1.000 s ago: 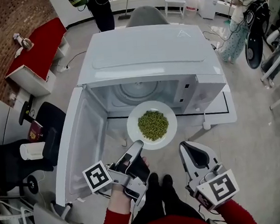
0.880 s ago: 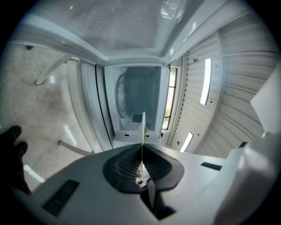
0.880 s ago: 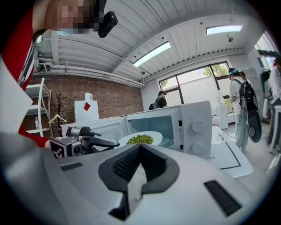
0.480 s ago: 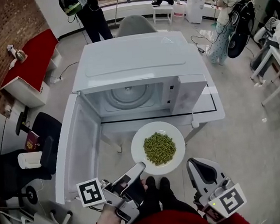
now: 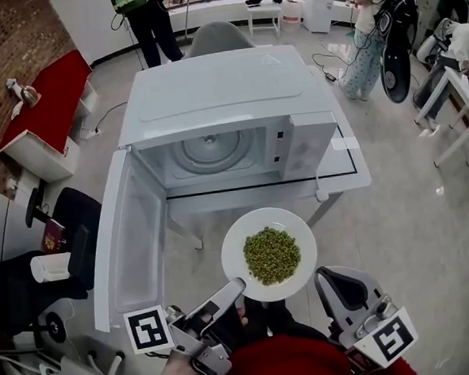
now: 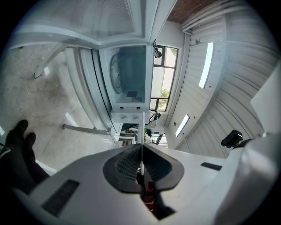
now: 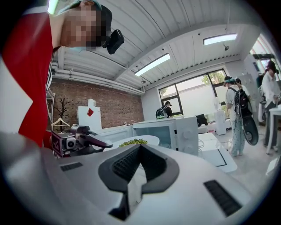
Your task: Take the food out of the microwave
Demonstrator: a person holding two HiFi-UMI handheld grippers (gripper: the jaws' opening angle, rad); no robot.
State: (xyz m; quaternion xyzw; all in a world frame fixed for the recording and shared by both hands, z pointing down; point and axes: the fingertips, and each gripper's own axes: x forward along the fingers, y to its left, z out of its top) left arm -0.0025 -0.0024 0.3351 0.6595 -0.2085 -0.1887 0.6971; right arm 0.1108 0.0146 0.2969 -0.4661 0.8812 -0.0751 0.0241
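Plate point(image 5: 234, 252) with green food point(image 5: 271, 254): fully outside the microwave point(image 5: 210, 95), in the air in front of the empty cavity and to the right of the swung-open door point(image 5: 128, 233).

Left gripper point(image 5: 237, 287): jaws nearly together, pinching the plate's near-left rim. In the left gripper view the rim shows as a thin white edge between the pads.

Right gripper point(image 5: 322, 277): jaws closed at the near-right rim, with white rim material between the pads. The grip looks real but less sure than the left.

Key relation: you hold the plate only by its near edge, so the food and most of the plate lie ahead of both sets of fingers, towards the microwave. Expect the far rim to want to dip. Keep both grippers level and matched while you choose a set-down spot.
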